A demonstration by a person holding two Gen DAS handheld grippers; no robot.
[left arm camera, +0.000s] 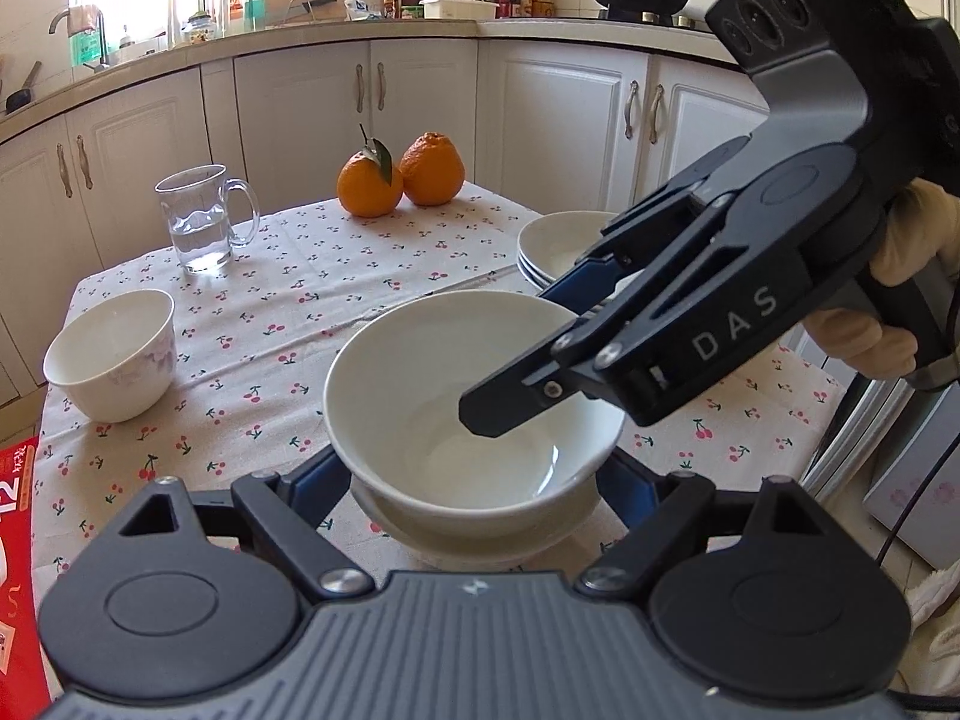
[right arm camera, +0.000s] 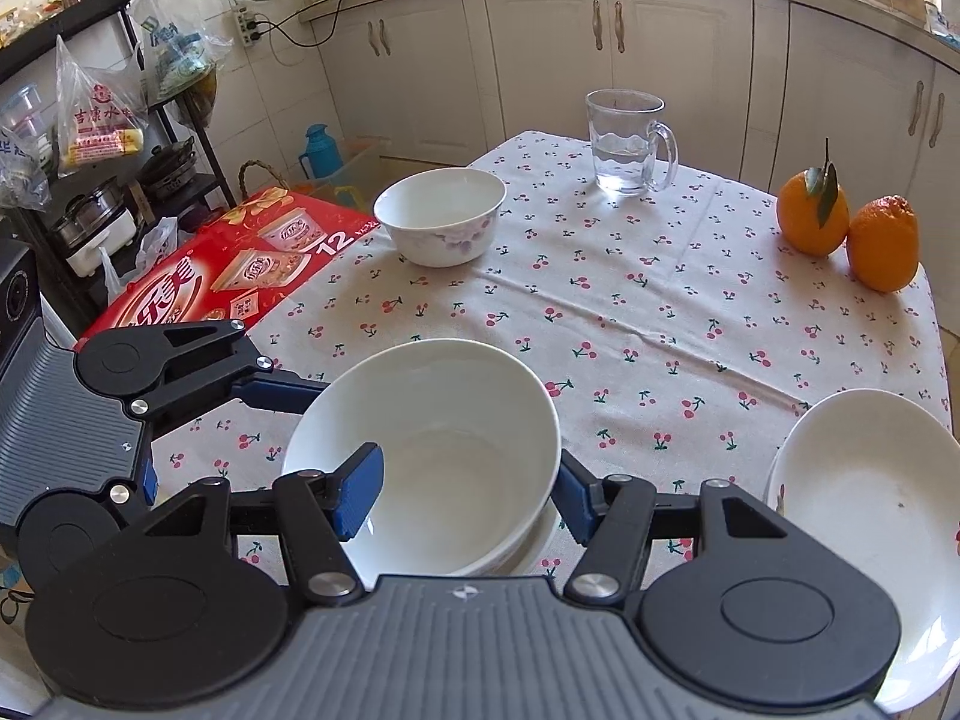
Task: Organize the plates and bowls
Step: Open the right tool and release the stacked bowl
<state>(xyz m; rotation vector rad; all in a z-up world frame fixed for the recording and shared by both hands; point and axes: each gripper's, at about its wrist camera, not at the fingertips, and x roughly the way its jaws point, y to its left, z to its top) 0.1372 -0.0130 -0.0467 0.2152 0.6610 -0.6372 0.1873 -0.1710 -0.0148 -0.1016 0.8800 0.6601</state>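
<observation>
A large white bowl (left arm camera: 456, 396) (right arm camera: 432, 450) sits nested on another white dish at the near edge of the cherry-print tablecloth (left arm camera: 288, 324). My right gripper (right arm camera: 468, 492) is open; one finger is inside the bowl, the other outside its rim. It also shows in the left wrist view (left arm camera: 528, 360). My left gripper (left arm camera: 474, 486) is open, its fingers on either side of the bowl's base, and it also shows in the right wrist view (right arm camera: 282, 390). A small floral bowl (left arm camera: 111, 354) (right arm camera: 441, 216) stands apart at the left. A stack of white plates (left arm camera: 561, 243) (right arm camera: 864, 516) sits to the right.
A glass mug of water (left arm camera: 204, 219) (right arm camera: 627, 144) and two oranges (left arm camera: 399, 177) (right arm camera: 846, 228) stand at the far side of the table. A red carton (right arm camera: 222, 264) lies off the left edge. Kitchen cabinets (left arm camera: 420, 96) run behind.
</observation>
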